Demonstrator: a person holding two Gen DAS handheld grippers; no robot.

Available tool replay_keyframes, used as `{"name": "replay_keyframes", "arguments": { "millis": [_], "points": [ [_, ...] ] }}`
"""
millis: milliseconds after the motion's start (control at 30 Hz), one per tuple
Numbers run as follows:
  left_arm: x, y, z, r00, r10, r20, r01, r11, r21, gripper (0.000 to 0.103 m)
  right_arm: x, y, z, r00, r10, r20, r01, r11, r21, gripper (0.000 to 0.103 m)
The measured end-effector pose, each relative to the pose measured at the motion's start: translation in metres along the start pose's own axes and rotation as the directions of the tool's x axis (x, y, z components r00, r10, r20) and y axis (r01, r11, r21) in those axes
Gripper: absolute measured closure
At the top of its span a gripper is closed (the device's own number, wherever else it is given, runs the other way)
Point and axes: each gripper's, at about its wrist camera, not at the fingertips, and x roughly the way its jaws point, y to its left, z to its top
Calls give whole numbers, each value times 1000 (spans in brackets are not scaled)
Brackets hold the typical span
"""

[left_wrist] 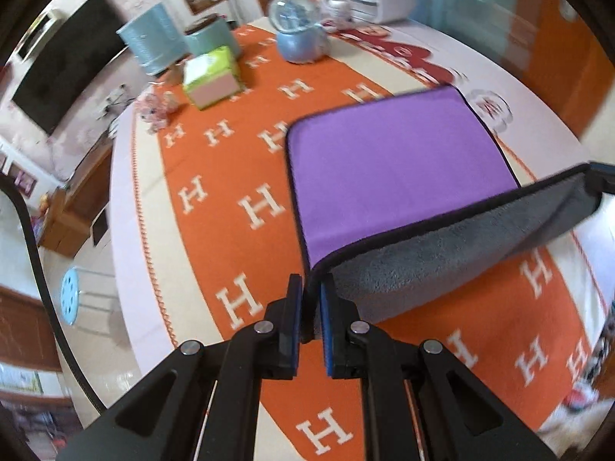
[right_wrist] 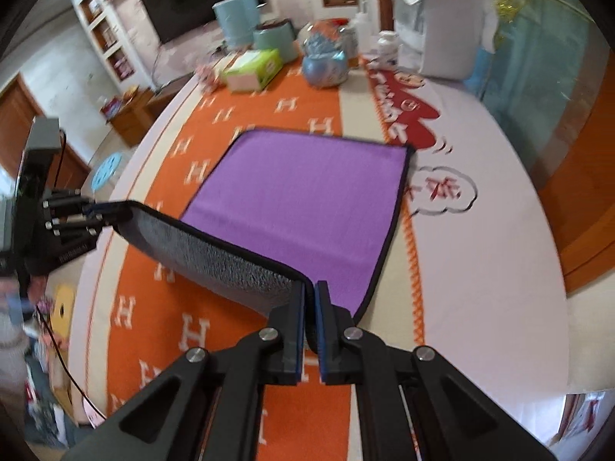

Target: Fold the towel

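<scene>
A towel, purple on top and grey underneath, with a black hem, lies on the orange H-patterned table runner. My left gripper is shut on the towel's near left corner and holds it lifted. My right gripper is shut on the near right corner of the towel. The near edge hangs stretched between both grippers above the table, with the grey underside showing. The far half of the towel lies flat. The left gripper also shows at the left of the right wrist view.
At the table's far end stand a snow globe, a green tissue box, two pale blue containers and a small pink toy. A white covered appliance stands at the far right. The table edge runs along the left.
</scene>
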Motion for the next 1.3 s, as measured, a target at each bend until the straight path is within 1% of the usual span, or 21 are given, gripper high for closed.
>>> {"name": "replay_keyframes", "arguments": {
  "millis": [233, 400, 533, 633, 733, 933, 1133, 1300],
  "points": [
    [1, 9, 40, 999, 30, 20, -29, 997, -71, 96, -5, -8, 39, 999, -42, 22, 40, 996, 84, 98],
    [16, 11, 63, 999, 40, 22, -37, 994, -98, 96, 11, -19, 61, 997, -77, 7, 76, 990, 117, 98],
    [26, 8, 80, 997, 76, 29, -73, 992, -99, 97, 26, -28, 71, 996, -94, -13, 95, 986, 139, 98],
    [29, 9, 95, 993, 107, 45, -102, 990, -102, 97, 32, -32, 81, 995, -99, -9, 99, 984, 148, 98],
    [31, 12, 110, 992, 112, 52, -105, 987, -122, 97, 36, -37, 92, 994, -105, 4, 103, 982, 157, 98],
    [46, 12, 134, 989, 142, 38, -136, 983, -121, 97, 49, -48, 117, 993, -115, 5, 113, 978, 176, 98],
    [76, 11, 147, 991, 132, 9, -130, 985, -114, 96, 77, -60, 134, 991, -132, -35, 136, 973, 184, 98],
    [106, 8, 153, 992, 127, -28, -129, 986, -105, 96, 102, -69, 140, 988, -137, -70, 148, 971, 187, 98]
  ]
}}
